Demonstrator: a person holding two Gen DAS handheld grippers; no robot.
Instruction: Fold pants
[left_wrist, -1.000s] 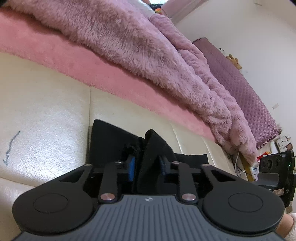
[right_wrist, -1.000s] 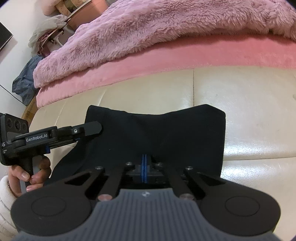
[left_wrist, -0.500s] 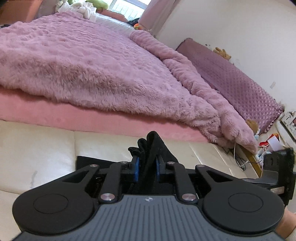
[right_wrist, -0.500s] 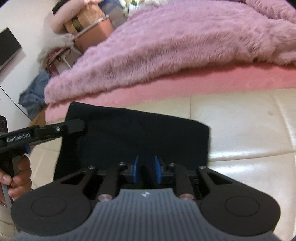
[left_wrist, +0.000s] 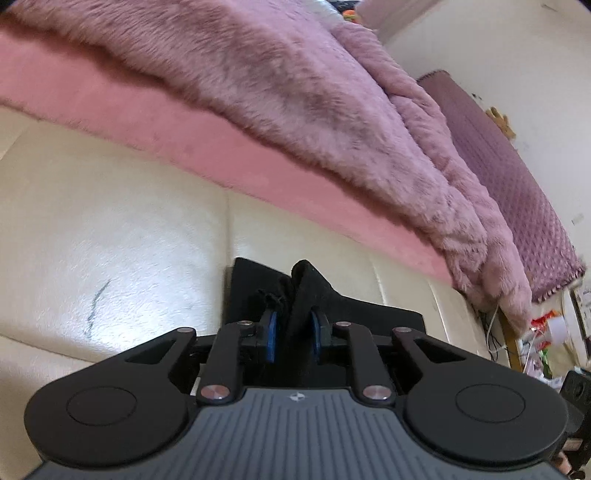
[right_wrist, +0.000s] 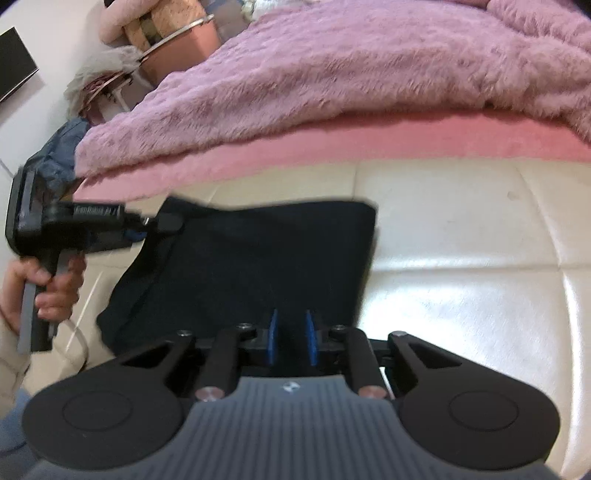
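Note:
The black pants (right_wrist: 258, 258) lie folded into a rough rectangle on the cream leather seat (right_wrist: 461, 277). My left gripper (left_wrist: 293, 328) is shut on a raised fold of the pants (left_wrist: 369, 314), which stands up between its blue pads; its jaws are easing open a little. In the right wrist view, a hand (right_wrist: 55, 288) holds that left gripper (right_wrist: 170, 223) at the pants' far left corner. My right gripper (right_wrist: 291, 332) hovers over the near edge. Its jaws are closing, with a narrow gap left, and only the dark cloth below shows through.
A pink mattress edge (left_wrist: 221, 147) with a fluffy mauve blanket (left_wrist: 295, 74) runs along the far side of the seat. A blue garment (right_wrist: 59, 155) and a cluttered chair (right_wrist: 122, 70) stand beyond the left end. Bare seat lies to the right of the pants.
My right gripper, shut a second ago, has parted its jaws and lifted back from the pants. The left gripper swung upward with the cloth, then came down again, still gripping it.

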